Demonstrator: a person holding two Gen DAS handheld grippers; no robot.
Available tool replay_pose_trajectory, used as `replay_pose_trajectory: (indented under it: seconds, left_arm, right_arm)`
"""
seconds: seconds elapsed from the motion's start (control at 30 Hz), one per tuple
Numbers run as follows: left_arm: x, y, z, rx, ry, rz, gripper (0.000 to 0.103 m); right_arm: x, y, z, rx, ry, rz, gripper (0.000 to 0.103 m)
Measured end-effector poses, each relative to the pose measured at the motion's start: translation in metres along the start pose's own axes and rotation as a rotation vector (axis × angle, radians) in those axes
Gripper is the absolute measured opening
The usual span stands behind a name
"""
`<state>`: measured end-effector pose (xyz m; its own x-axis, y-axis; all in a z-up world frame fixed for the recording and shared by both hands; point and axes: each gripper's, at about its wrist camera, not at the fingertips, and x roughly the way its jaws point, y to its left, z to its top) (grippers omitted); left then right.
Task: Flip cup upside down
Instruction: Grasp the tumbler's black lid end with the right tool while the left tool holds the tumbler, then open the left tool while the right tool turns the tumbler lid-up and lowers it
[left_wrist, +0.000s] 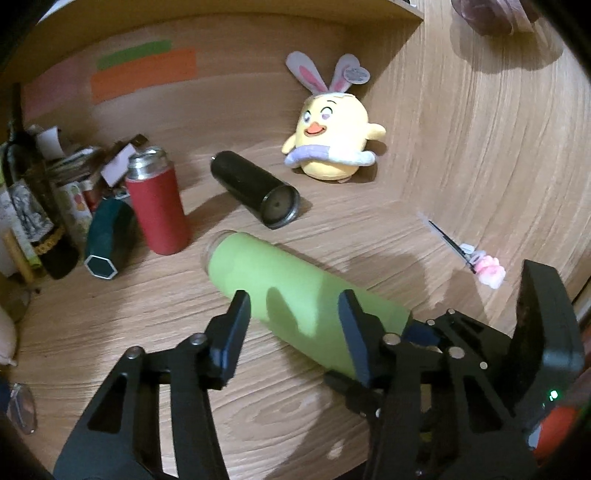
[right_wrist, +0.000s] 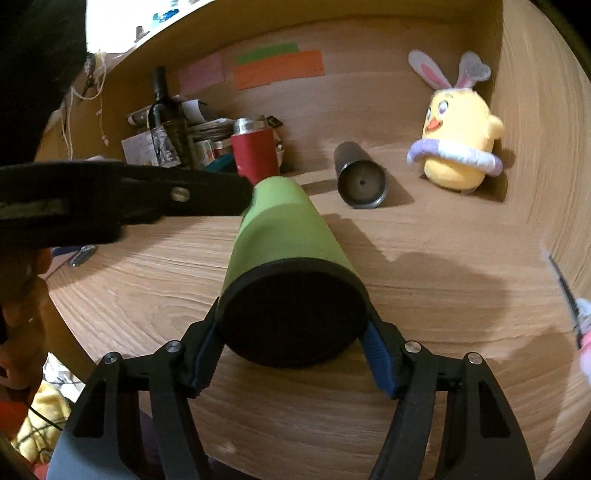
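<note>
A light green cup (left_wrist: 291, 291) lies on its side over the wooden table, its black base towards me and its mouth pointing away; it also shows in the right wrist view (right_wrist: 284, 229). My right gripper (right_wrist: 291, 354) is shut on the cup's base end, with a blue-padded finger on each side. My left gripper (left_wrist: 295, 325) is open, its jaws straddling the cup's middle from the side without pressing on it. In the right wrist view one left finger (right_wrist: 177, 194) reaches in beside the cup's far end.
A black cup (left_wrist: 255, 188) lies on its side behind the green one. A red cup (left_wrist: 157, 206) stands upright at the left, next to a clutter of bottles and boxes (left_wrist: 44, 206). A yellow plush chick (left_wrist: 332, 136) sits in the back corner. A pen (left_wrist: 465, 254) lies at the right.
</note>
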<state>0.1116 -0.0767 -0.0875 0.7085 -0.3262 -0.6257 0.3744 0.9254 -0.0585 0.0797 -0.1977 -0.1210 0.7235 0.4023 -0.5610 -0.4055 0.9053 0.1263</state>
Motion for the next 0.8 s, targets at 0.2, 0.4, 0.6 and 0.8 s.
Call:
replay_pose_trajectory:
  seconds: [0.2,0.4,0.6,0.8]
  left_arm:
    - [-0.017,0.003,0.004,-0.024,-0.026,-0.033,0.043]
    - [-0.048,0.007,0.009,-0.039,-0.064,-0.076,0.043]
    - [-0.093,0.001,0.02,-0.006,-0.144,-0.136,0.043]
    - [-0.109,-0.011,0.026,0.054,-0.164,-0.127,0.043]
  right_arm:
    - [-0.021,0.001,0.013,-0.039,-0.062,0.005,0.063]
    - [-0.042,0.011,0.028,-0.069,-0.136,0.012,0.063]
    - [-0.054,0.026,0.04,-0.11,-0.177,0.036,0.063]
    - [-0.065,0.037,0.054,-0.118,-0.204,0.089,0.063]
